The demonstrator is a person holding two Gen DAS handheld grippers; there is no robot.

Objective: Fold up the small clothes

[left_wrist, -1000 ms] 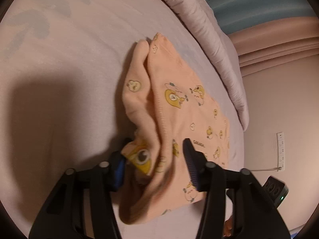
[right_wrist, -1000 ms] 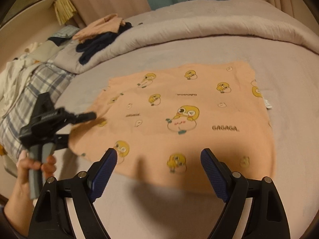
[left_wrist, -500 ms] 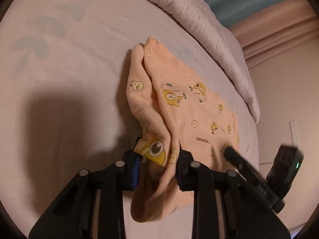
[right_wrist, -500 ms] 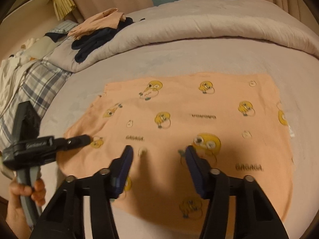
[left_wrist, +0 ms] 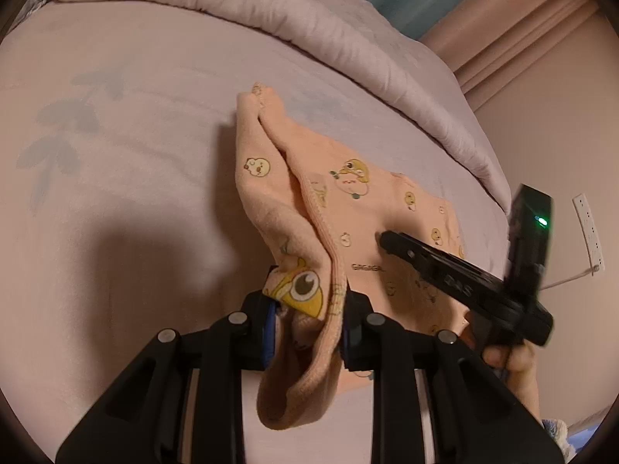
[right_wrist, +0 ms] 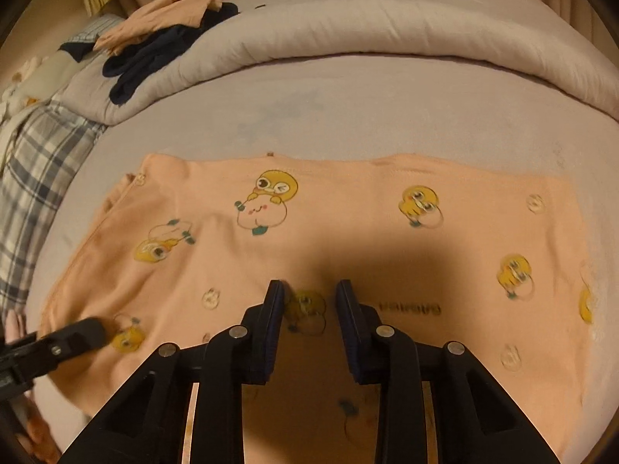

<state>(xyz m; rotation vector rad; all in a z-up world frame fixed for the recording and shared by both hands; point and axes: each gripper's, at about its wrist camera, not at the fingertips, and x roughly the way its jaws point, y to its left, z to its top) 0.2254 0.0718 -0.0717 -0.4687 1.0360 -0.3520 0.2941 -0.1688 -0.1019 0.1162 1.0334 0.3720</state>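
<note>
A small peach garment with yellow duck prints lies spread on the bed. My left gripper is shut on its bunched left edge and holds that edge lifted. In the right wrist view the left gripper shows at the garment's left edge. My right gripper hovers low over the garment's middle, jaws narrowed to a small gap with nothing clearly pinched between them. It also shows in the left wrist view, its tip over the cloth.
The pale bed sheet surrounds the garment. A rolled duvet runs along the far side. Dark and peach clothes are piled at the far left, beside a plaid cloth. A wall lies right.
My left gripper closed on the garment's edge and lifted it. My right gripper's jaws narrowed from wide open and moved forward and down over the garment's middle.
</note>
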